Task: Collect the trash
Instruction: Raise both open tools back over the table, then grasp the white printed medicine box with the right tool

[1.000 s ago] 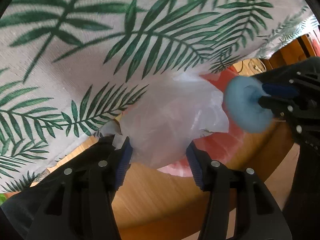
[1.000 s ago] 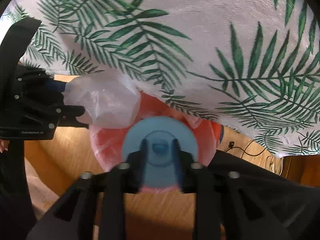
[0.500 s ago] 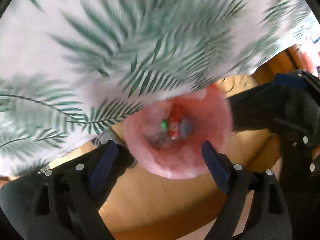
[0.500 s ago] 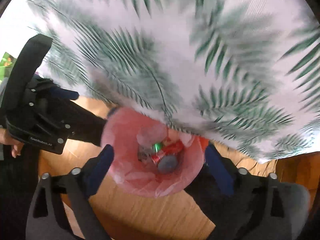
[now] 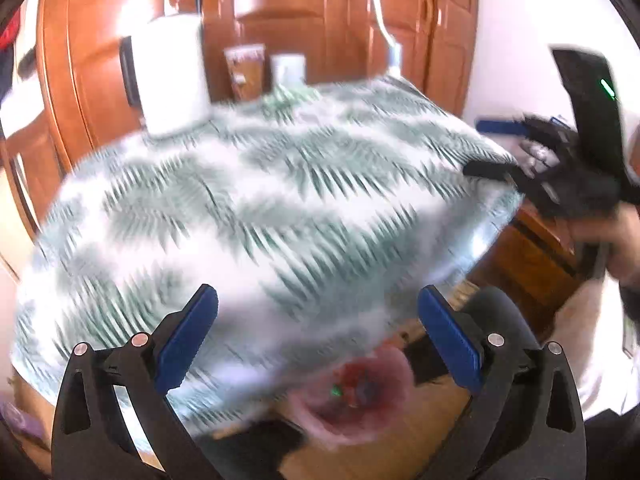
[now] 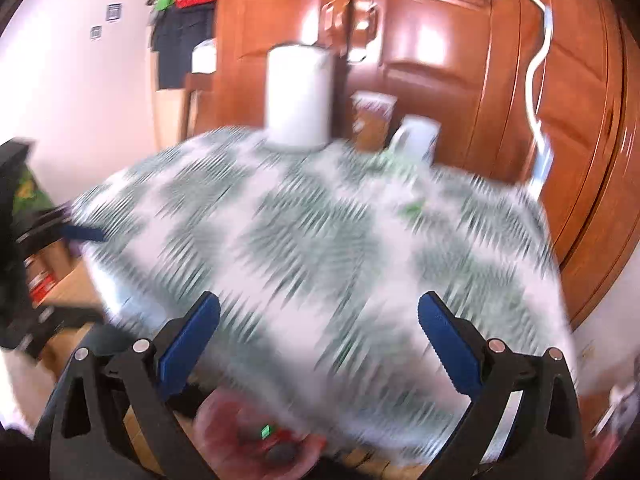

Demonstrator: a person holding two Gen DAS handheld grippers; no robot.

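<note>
Both views are motion-blurred. My left gripper is open and empty above the front edge of a table with a palm-leaf cloth. Below it on the floor is a pink-lined trash bin with red, green and grey trash inside. My right gripper is open and empty over the same cloth. The bin shows low in the right wrist view. The right gripper also appears at the right edge of the left wrist view.
At the table's far edge stand a white appliance, a brown cup and a white mug. Wooden doors rise behind. A white cable hangs at the right.
Both grippers have swung up from looking down into the bin to looking across the tabletop. The plastic bag and blue disc held a second ago are gone from both grippers.
</note>
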